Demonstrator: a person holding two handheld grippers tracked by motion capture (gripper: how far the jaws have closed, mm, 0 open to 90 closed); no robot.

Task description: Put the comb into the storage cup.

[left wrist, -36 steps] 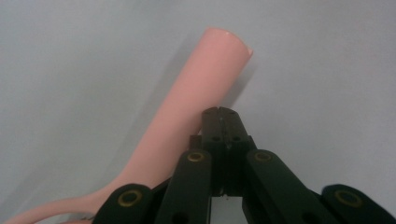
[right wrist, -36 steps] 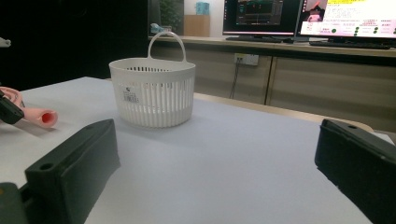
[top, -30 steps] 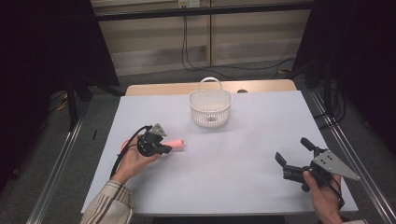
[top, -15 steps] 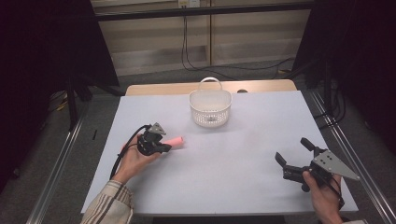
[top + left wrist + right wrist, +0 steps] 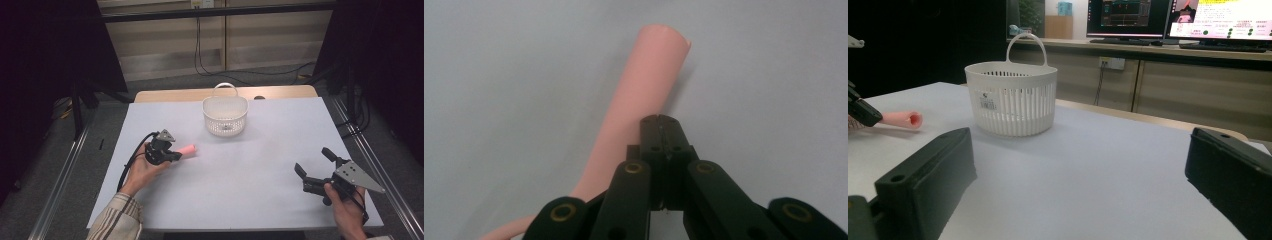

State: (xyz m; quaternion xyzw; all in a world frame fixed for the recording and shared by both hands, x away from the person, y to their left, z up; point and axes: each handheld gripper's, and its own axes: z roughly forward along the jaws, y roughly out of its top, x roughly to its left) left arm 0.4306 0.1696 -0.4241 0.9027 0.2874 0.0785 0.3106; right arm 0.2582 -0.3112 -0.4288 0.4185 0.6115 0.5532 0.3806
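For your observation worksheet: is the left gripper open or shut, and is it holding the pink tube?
Shut. In the left gripper view, the left gripper has its jaws pressed together beside the pink tube, which lies on the table, not between them.

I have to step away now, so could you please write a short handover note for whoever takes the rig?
Left gripper: jaws closed, lying beside the pink tube; a grip on it cannot be confirmed.
Right gripper: open, empty, held over the table's near right part.
Pink tube lies on the table, left of centre; white basket stands upright at the far middle.
Done: nothing in the basket.
Left: probably putting the tube in the basket.
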